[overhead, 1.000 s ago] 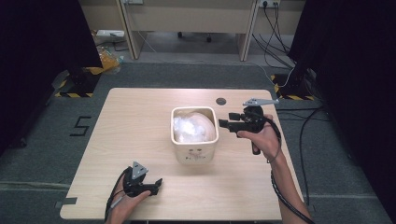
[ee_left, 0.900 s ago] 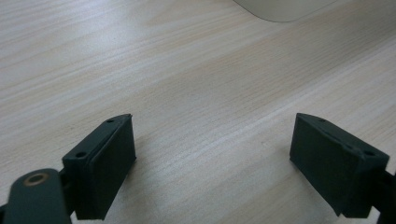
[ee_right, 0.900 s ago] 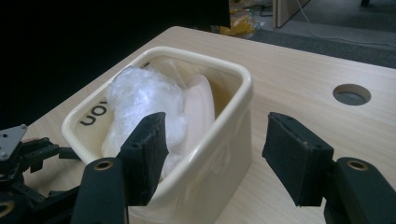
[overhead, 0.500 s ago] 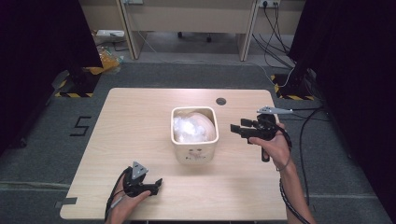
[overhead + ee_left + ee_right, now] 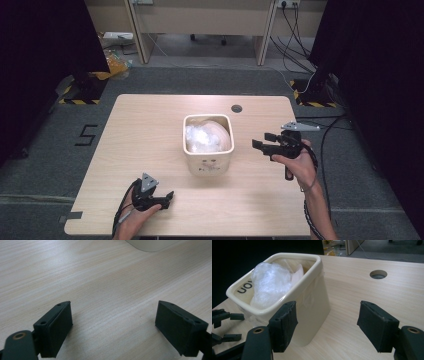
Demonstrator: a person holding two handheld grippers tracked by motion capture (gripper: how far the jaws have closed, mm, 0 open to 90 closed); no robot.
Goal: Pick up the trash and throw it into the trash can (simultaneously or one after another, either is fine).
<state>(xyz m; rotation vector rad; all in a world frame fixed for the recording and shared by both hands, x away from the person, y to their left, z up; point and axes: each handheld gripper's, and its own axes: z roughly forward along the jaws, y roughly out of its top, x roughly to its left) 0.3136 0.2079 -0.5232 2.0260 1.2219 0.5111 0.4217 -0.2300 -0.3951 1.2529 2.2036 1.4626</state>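
A cream square bin (image 5: 207, 161) stands in the middle of the wooden table (image 5: 140, 130), holding a crumpled clear plastic bag (image 5: 202, 136). My right gripper (image 5: 261, 140) hovers just right of the bin with its jaws pointing at it, a small gap apart. Its jaws have just been opening and nothing is between them. In the right gripper view the bin (image 5: 312, 302) and the bag (image 5: 272, 280) lie ahead of the open right gripper (image 5: 327, 315). My left gripper (image 5: 169, 199) rests near the front edge, open over bare wood (image 5: 113, 315).
A round cable hole (image 5: 236, 108) sits in the table behind the bin. Black curtains flank both sides. Cables run over the floor at the right, and desk legs stand beyond the far edge.
My right gripper has moved right and toward the near edge, away from the bin's rim, and sits lower. The left gripper has stayed put.
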